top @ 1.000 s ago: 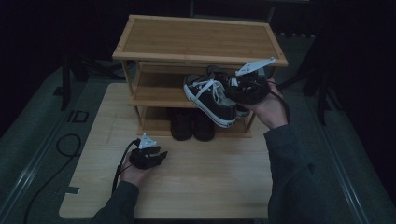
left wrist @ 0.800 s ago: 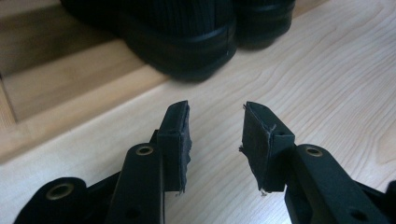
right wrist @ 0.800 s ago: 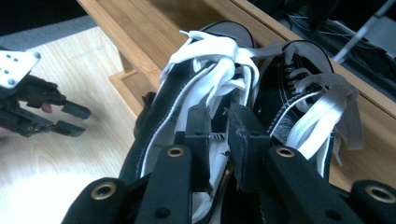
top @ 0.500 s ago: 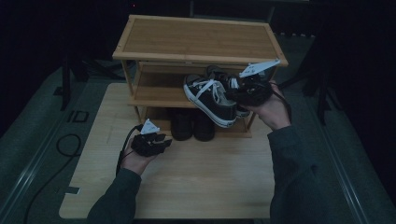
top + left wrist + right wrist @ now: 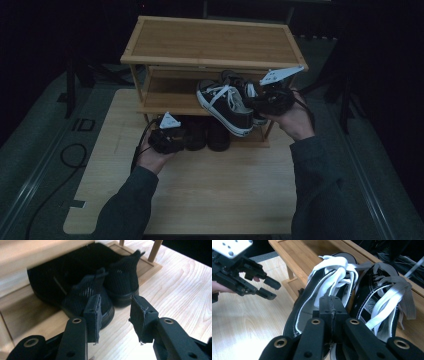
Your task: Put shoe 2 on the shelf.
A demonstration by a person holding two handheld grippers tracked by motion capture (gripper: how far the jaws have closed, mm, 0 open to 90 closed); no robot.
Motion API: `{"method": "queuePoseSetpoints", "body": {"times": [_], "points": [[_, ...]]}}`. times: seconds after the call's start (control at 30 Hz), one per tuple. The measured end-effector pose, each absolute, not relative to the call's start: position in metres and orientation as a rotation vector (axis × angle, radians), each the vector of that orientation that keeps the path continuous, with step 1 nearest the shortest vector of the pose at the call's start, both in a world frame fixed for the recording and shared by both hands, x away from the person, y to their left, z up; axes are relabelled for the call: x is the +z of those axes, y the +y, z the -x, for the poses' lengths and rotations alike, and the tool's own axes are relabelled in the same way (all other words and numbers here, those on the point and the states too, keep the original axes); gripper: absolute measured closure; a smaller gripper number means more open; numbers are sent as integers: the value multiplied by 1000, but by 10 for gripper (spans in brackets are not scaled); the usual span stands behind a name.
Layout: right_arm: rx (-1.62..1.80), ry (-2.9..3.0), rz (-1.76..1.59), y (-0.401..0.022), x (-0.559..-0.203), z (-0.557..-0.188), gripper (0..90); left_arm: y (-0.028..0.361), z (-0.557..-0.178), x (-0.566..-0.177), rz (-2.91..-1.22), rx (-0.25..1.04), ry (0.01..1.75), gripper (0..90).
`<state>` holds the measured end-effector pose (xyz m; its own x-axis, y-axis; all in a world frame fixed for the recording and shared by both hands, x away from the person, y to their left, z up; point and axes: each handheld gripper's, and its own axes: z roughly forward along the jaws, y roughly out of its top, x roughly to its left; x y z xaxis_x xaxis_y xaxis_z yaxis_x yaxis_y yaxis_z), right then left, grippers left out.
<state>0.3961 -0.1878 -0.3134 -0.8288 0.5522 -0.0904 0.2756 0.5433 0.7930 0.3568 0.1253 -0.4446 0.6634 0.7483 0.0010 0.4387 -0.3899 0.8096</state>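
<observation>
Already the shoe rack [image 5: 215,42] stands at the bench's [image 5: 200,200] far edge. On its middle shelf, the right gripper [image 5: 331,305], fingers just closed, pinches the sneaker's [image 5: 225,105] heel; that thin hold might slip. The left gripper [image 5: 113,315], half-open and empty, nears the black shoes [image 5: 110,287].

High view overhead; gripper views close (shared shoe rack [image 5: 215,47]).

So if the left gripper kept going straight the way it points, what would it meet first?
Most likely the heel of the nearer dark shoe on the rack's bottom shelf; the open left gripper aims at the pair's heels, though depth is hard to judge.
</observation>
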Motion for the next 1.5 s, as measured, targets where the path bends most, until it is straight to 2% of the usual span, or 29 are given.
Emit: {"method": "queuePoseSetpoints", "body": {"times": [0.33, 0.57, 0.77, 1.2, 1.5], "points": [[1136, 2435, -668, -191, -316, -392, 899, 111, -372, -420, -2040, 556, 922, 709], [1155, 2425, -681, -199, -314, -391, 899, 101, -382, -408, -2038, 593, 903, 812], [1169, 2418, -681, -204, -317, -391, 895, 93, -392, -399, -2021, 605, 910, 849], [1176, 2403, -697, -219, -323, -387, 888, 75, -410, -394, -2064, 664, 925, 894], [1176, 2410, -700, -225, -327, -385, 880, 76, -413, -394, -2060, 658, 928, 892]]}}
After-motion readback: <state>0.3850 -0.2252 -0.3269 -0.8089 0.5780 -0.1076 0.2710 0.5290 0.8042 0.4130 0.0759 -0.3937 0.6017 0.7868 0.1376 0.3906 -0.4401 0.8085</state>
